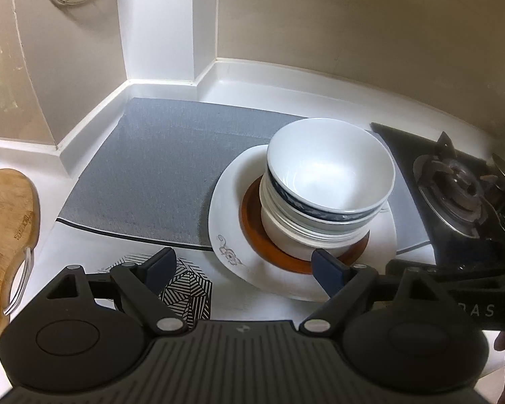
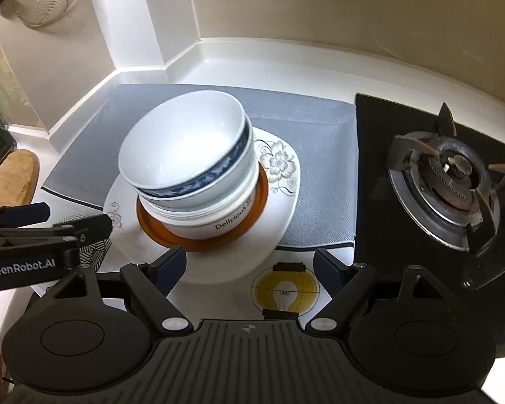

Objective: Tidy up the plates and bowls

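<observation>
bowls stacked on brown saucer, on white plate, on grey mat. left hand-held gripper + right hand-held gripper both wide, empty, just short of plate.

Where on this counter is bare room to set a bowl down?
The grey mat is bare between the corner wall and the white floral plate. That plate is crowded: brown saucer and stacked white bowls. The black gas stove blocks the right.

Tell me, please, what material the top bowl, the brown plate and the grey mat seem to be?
Top bowl: likely glazed ceramic or porcelain, glossy white with highlights. Brown plate: maybe glazed ceramic or plastic, smooth with a slight sheen. Grey mat: seemingly woven fabric, matte with fine texture.
</observation>
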A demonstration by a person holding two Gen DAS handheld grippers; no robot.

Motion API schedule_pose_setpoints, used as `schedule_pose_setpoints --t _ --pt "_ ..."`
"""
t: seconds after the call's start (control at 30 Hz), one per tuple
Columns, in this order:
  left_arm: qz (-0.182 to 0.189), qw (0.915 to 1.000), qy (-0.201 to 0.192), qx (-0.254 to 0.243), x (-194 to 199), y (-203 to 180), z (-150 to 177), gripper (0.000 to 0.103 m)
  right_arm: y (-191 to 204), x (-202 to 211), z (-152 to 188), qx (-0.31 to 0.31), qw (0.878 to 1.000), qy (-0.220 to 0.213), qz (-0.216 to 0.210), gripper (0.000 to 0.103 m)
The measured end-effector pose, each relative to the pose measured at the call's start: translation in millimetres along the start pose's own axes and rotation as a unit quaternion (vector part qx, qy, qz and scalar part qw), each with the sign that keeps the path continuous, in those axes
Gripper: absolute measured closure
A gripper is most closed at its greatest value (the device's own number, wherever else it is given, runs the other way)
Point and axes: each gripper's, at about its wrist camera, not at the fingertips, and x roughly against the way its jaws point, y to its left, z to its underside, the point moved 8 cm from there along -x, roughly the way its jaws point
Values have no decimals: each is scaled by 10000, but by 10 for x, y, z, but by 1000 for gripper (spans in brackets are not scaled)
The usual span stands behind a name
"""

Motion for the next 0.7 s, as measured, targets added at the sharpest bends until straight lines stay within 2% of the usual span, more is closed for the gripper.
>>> schedule_pose_setpoints --t 0.7 --pt "76 9999 -142 43 129 -87 13 12 -52 121 -19 82 9999 -115 19 18"
